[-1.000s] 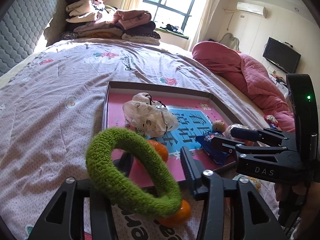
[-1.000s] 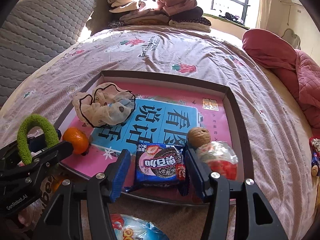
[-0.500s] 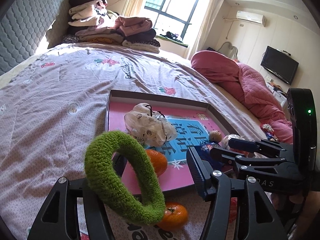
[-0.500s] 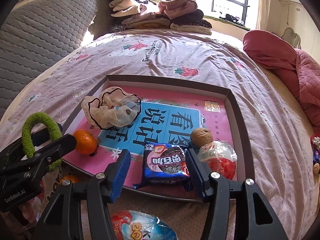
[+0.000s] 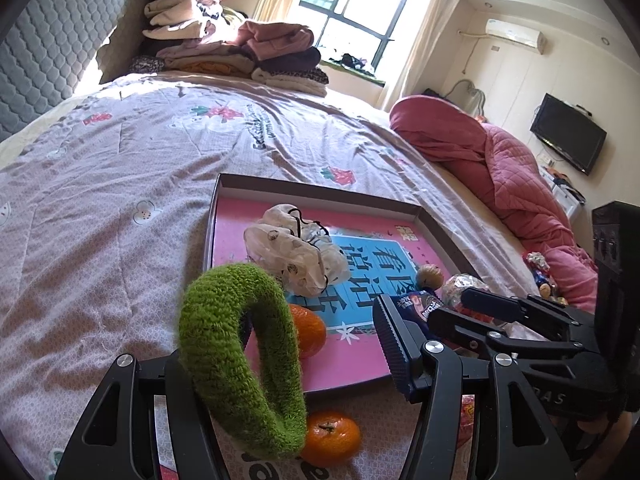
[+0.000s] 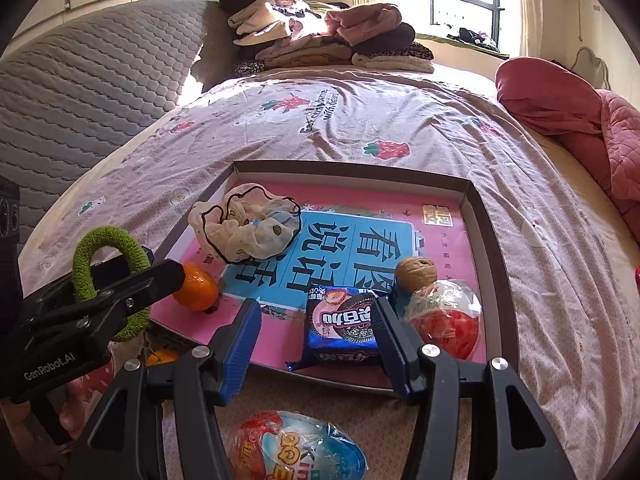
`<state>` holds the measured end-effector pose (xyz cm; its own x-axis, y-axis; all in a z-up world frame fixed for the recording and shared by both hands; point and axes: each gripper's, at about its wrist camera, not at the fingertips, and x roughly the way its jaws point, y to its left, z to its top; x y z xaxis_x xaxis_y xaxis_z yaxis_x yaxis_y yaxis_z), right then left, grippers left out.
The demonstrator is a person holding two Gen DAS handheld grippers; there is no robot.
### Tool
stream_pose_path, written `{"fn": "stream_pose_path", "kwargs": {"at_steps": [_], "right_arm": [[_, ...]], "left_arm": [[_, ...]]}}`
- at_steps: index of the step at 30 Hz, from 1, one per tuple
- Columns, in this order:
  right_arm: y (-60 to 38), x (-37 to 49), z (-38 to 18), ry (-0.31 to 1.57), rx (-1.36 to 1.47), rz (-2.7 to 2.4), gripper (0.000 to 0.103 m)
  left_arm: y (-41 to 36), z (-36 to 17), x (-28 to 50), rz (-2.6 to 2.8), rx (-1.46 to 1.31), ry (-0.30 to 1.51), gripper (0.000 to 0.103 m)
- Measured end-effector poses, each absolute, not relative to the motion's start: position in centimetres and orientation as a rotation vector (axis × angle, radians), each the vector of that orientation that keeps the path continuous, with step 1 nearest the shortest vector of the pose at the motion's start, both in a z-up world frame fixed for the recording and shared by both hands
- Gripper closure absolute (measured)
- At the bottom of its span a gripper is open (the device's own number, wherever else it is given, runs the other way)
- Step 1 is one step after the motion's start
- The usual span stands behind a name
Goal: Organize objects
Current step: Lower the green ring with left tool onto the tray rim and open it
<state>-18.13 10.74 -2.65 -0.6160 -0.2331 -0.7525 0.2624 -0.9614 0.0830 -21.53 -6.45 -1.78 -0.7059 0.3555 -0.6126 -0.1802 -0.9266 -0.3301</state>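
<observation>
A shallow box lid tray (image 6: 486, 216) with a pink and blue print lies on the bed. In it lie a cream scrunchie (image 6: 244, 224), an orange (image 6: 198, 286), a walnut (image 6: 416, 272), a blue cookie pack (image 6: 344, 326) and a clear red snack bag (image 6: 448, 320). A green knitted ring (image 5: 244, 356) hangs around the left finger of my left gripper (image 5: 316, 356), whose jaws stand wide apart; the ring also shows in the right wrist view (image 6: 106, 260). My right gripper (image 6: 316, 336) is open and empty at the tray's near edge, around the cookie pack.
A second orange (image 5: 330, 436) lies on the bed in front of the tray. A round snack packet (image 6: 300, 448) lies under my right gripper. Folded clothes (image 6: 320, 36) are stacked at the headboard. A pink quilt (image 5: 492, 168) lies at the right.
Both grippers have pulled back and up from the tray. The green ring has turned more upright on the left finger. The tray's contents have not moved.
</observation>
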Motion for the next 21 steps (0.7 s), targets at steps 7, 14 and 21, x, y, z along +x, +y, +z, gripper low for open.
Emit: {"fn": "stream_pose_path", "kwargs": {"at_steps": [7,14,21], "right_arm": [[11.9,-17.8,-2.1,0.011,1.189,-2.602,0.046],[12.4,-17.6,-1.6,-0.009,1.175,-2.592,0.046],[13.3,-17.7,-0.8,-0.031,1.165,-2.599,0.046]], "left_arm": [[-5.0,-0.3,-22.8,2.628,-1.073,-0.304,0.04],[-3.6,1.0,-24.2,2.626,-1.137,-0.224,0.04],[-2.4,1.3,-26.0,2.624,-1.201,-0.146,0.04]]}}
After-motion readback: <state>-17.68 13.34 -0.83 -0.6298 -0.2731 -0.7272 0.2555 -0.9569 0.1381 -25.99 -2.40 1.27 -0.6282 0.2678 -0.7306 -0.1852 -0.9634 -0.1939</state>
